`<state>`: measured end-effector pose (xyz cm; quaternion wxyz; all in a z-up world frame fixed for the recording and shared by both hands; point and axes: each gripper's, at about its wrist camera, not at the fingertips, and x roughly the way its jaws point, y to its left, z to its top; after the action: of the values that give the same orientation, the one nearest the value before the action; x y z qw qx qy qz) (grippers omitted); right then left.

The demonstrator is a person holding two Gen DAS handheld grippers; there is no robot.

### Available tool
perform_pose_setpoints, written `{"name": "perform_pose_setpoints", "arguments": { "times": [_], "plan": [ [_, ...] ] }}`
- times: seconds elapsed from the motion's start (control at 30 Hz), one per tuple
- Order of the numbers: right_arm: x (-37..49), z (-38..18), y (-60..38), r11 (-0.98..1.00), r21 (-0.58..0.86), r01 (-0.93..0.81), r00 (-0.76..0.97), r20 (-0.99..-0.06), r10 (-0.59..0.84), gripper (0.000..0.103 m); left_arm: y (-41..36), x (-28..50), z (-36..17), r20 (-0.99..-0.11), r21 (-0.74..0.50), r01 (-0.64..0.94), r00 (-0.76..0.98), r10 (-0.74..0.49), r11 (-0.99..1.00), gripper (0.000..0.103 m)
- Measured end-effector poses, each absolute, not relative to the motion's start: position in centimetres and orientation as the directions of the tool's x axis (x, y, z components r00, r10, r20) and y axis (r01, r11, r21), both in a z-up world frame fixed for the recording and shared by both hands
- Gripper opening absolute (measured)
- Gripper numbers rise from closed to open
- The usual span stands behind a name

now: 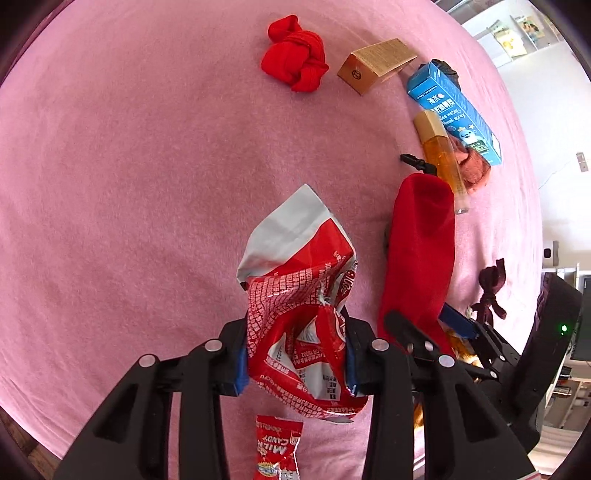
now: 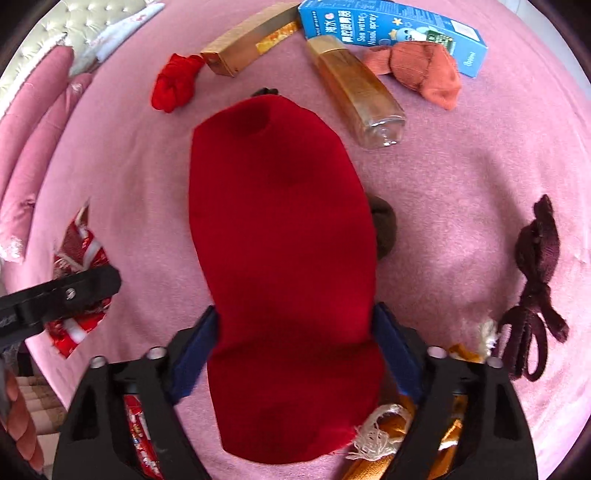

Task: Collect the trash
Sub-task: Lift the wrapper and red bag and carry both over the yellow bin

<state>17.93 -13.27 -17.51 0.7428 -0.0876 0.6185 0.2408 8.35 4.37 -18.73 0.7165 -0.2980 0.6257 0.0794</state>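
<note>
My left gripper (image 1: 295,363) is shut on a crumpled red-and-white snack wrapper (image 1: 299,280), which sticks up between its blue pads above the pink bedspread (image 1: 129,184). A red milk candy wrapper (image 1: 277,448) lies under that gripper. In the right wrist view my right gripper (image 2: 295,354) is shut on a dark red cloth pouch (image 2: 280,221), pinched at its waist between the blue pads. The pouch (image 1: 417,258) also shows in the left wrist view. One finger of the left gripper (image 2: 81,286) and its wrapper (image 2: 79,254) show at the left edge.
On the bed lie a knotted red sock (image 2: 173,86), a gold box (image 2: 240,46), a blue nasal spray box (image 2: 388,26), an amber bottle (image 2: 354,92), an orange sock (image 2: 424,70), a maroon knotted cloth (image 2: 535,280), a brown lump (image 2: 386,229) and an orange tasselled cloth (image 2: 384,428).
</note>
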Motion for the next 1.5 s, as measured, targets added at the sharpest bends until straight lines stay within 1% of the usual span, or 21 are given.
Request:
{"name": "perform_pose_setpoints", "arguments": {
  "times": [0.03,0.07,0.1,0.13,0.17,0.27,0.53,0.63,0.8,0.93,1.0,1.23,1.33,1.37,1.47,1.5],
  "plan": [
    [17.9,-17.4,-13.4,0.868,0.172,-0.465,0.118,-0.960,0.254,0.054,4.4,8.4,-18.7,-0.943,-0.329,-0.484,0.204,-0.261,0.811,0.038],
    [17.9,-17.2,-13.6,0.867,0.189,-0.461,0.110,-0.957,0.267,0.045,4.3,8.1,-18.4,-0.942,-0.333,-0.473,0.206,-0.265,0.816,0.038],
    [17.9,-16.9,-13.9,0.867,0.210,-0.453,0.103,-0.953,0.284,0.039,4.4,8.1,-18.3,-0.941,-0.334,-0.467,0.206,-0.267,0.819,0.038],
    [17.9,-16.6,-14.2,0.868,0.232,-0.438,0.096,-0.948,0.302,0.029,4.4,8.1,-18.1,-0.941,-0.336,-0.462,0.206,-0.269,0.821,0.038],
    [17.9,-16.2,-14.5,0.872,0.246,-0.424,0.097,-0.944,0.314,0.022,4.4,7.8,-17.7,-0.939,-0.340,-0.453,0.208,-0.274,0.824,0.038],
    [17.2,-14.2,-15.2,0.875,0.265,-0.406,0.141,-0.928,0.346,0.016,4.3,7.0,-16.2,-0.936,-0.346,-0.416,0.218,-0.277,0.841,0.038],
    [13.5,-7.2,-17.9,0.867,0.363,-0.340,0.263,-0.849,0.459,0.015,3.4,5.5,-11.1,-0.920,-0.359,-0.289,0.267,-0.286,0.887,0.038],
    [12.0,-5.4,-19.5,0.877,0.383,-0.290,0.306,-0.831,0.465,0.015,2.1,5.4,-9.6,-0.915,-0.360,-0.231,0.277,-0.293,0.904,0.038],
    [9.1,-3.9,-24.1,0.897,0.406,-0.174,0.372,-0.816,0.442,0.015,-2.8,5.4,-7.0,-0.908,-0.348,-0.072,0.273,-0.317,0.935,0.038],
    [5.8,-3.8,-29.6,0.913,0.402,-0.073,0.416,-0.819,0.394,0.015,-7.5,5.1,-6.5,-0.906,-0.347,0.036,0.245,-0.345,0.937,0.038],
    [4.0,-4.0,-32.8,0.914,0.406,-0.009,0.438,-0.820,0.369,0.015,-11.6,4.7,-6.5,-0.907,-0.348,0.119,0.209,-0.366,0.930,0.038],
    [-4.9,-5.9,-45.4,0.877,0.393,0.277,0.485,-0.845,0.225,0.015,-24.2,2.0,-7.9,-0.904,-0.372,0.343,0.078,-0.420,0.863,0.038],
    [-9.4,-7.2,-49.7,0.853,0.358,0.380,0.471,-0.869,0.155,0.015,-30.0,0.1,-9.1,-0.904,-0.382,0.438,0.006,-0.427,0.814,0.038],
    [-10.8,-7.7,-50.7,0.842,0.352,0.408,0.464,-0.875,0.141,0.015,-33.0,-1.3,-9.8,-0.900,-0.394,0.482,-0.031,-0.434,0.783,0.038],
    [-15.2,-9.7,-54.2,0.796,0.330,0.508,0.431,-0.897,0.096,0.015,-37.9,-3.7,-11.3,-0.901,-0.405,0.548,-0.105,-0.421,0.732,0.038],
    [-16.4,-10.3,-54.9,0.778,0.324,0.538,0.418,-0.904,0.088,0.015,-38.5,-3.6,-11.9,-0.901,-0.409,0.557,-0.122,-0.416,0.723,0.038]
  ]
}}
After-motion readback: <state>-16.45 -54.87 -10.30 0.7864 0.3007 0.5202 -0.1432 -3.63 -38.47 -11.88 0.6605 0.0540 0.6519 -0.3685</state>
